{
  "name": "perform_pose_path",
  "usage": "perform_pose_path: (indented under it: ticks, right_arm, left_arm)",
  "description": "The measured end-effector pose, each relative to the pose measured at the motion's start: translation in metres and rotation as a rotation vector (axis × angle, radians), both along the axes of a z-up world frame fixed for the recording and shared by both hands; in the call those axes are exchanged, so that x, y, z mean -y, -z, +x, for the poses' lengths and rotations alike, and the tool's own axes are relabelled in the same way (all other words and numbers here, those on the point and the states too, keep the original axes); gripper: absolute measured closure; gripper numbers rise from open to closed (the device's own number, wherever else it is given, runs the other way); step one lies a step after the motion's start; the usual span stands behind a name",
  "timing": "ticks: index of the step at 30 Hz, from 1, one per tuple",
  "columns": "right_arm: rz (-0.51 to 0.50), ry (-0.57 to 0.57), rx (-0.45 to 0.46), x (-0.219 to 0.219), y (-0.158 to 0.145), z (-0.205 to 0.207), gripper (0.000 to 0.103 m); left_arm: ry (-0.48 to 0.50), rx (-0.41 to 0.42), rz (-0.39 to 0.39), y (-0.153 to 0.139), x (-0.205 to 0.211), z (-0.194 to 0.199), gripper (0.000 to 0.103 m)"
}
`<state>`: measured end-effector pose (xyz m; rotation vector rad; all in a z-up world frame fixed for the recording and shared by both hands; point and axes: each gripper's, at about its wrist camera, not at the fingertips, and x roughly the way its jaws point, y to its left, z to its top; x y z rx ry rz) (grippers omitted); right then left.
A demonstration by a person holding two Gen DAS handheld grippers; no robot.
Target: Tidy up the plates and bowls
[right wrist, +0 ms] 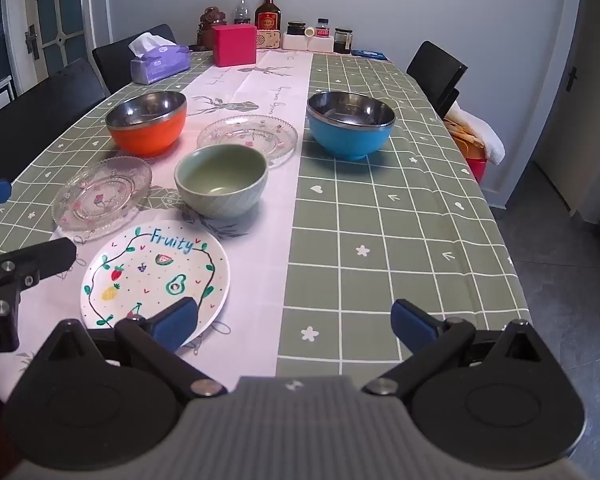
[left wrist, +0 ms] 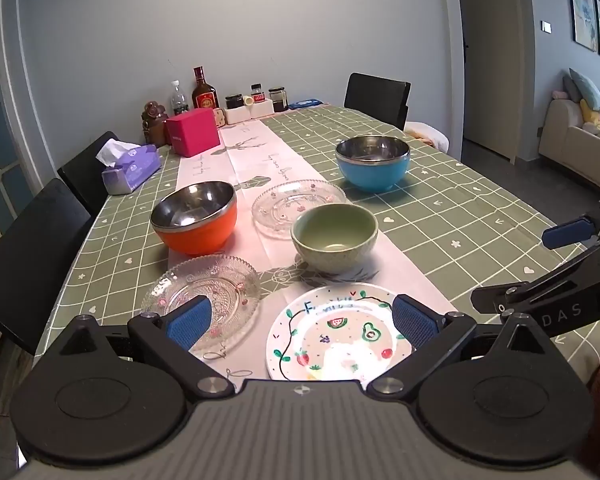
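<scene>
On the table stand an orange bowl (left wrist: 196,218) (right wrist: 148,122), a blue bowl (left wrist: 373,162) (right wrist: 351,124) and a green ceramic bowl (left wrist: 334,238) (right wrist: 221,180). Two glass plates lie there, one near (left wrist: 202,300) (right wrist: 102,196) and one far (left wrist: 296,202) (right wrist: 248,136). A white "Fruity" plate (left wrist: 340,336) (right wrist: 154,272) lies nearest. My left gripper (left wrist: 300,322) is open and empty above the near plates. My right gripper (right wrist: 294,322) is open and empty over the front edge, right of the Fruity plate.
A tissue box (left wrist: 130,168) (right wrist: 160,62), a pink box (left wrist: 194,131) (right wrist: 235,50), bottles and jars (left wrist: 205,90) (right wrist: 267,16) stand at the far end. Black chairs (left wrist: 376,96) (right wrist: 436,72) flank the table. The green checked cloth (right wrist: 380,220) stretches to the right.
</scene>
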<state>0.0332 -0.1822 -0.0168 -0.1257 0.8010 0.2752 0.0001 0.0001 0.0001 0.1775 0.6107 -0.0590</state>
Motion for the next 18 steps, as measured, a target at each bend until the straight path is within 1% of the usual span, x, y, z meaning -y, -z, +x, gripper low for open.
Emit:
perform_pose_path:
  ticks: [12,14,15,18]
  right_arm:
    - [-0.004,-0.003,0.005,-0.003,-0.0016,-0.0028,0.003]
    - [-0.007,-0.003,0.005,-0.0044,-0.001,-0.003,0.002]
    - [-0.004,-0.003,0.002,-0.0041,-0.0022,-0.0037,0.003]
    - [-0.001,-0.008,0.004,-0.0025,-0.0013,-0.0023,0.003]
  left_arm:
    - [-0.003,0.001,-0.003,-0.0009,0.0012,-0.0044,0.0]
    - [-0.001,-0.004,-0.003,0.0061,-0.0001,-0.0056,0.0]
    - [-0.001,-0.016,-0.004,0.0048,-0.0007,0.0009,0.0]
    - [-0.001,-0.02,-0.004,0.0039,-0.0002,0.002,0.0]
